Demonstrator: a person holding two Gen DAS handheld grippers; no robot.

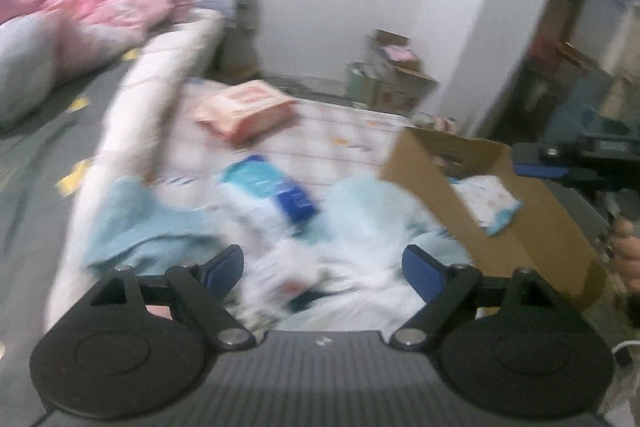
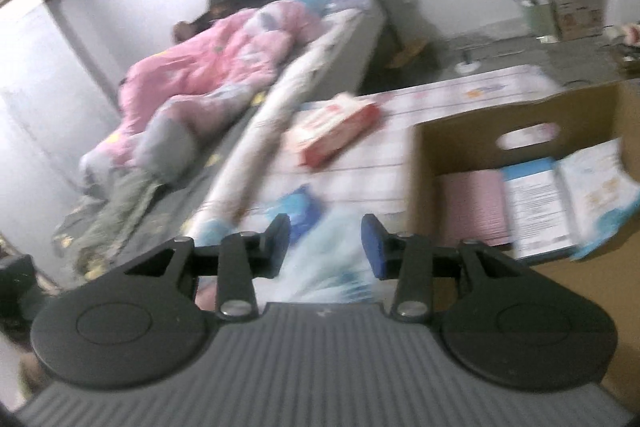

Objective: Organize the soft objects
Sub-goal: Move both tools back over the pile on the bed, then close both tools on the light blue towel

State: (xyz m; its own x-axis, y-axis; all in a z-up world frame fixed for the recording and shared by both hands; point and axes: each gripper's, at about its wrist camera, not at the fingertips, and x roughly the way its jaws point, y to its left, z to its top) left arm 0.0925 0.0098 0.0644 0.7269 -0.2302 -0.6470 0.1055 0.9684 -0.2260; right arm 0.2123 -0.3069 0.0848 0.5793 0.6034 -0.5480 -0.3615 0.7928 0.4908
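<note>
Left wrist view: the blue packet (image 1: 276,187) is seen just beyond the spread, empty left tongs (image 1: 323,263), long axis slanting far-left to near-right; the right tongs (image 2: 326,243) are parted too, nothing pinched.

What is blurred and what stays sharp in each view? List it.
Left wrist view: the claw is sharp; the blue packet and cardboard box smear with motion; the edges bend, fisheye.
Right wrist view: the claw is crisp; the pink quilt and red packet are soft.
</note>
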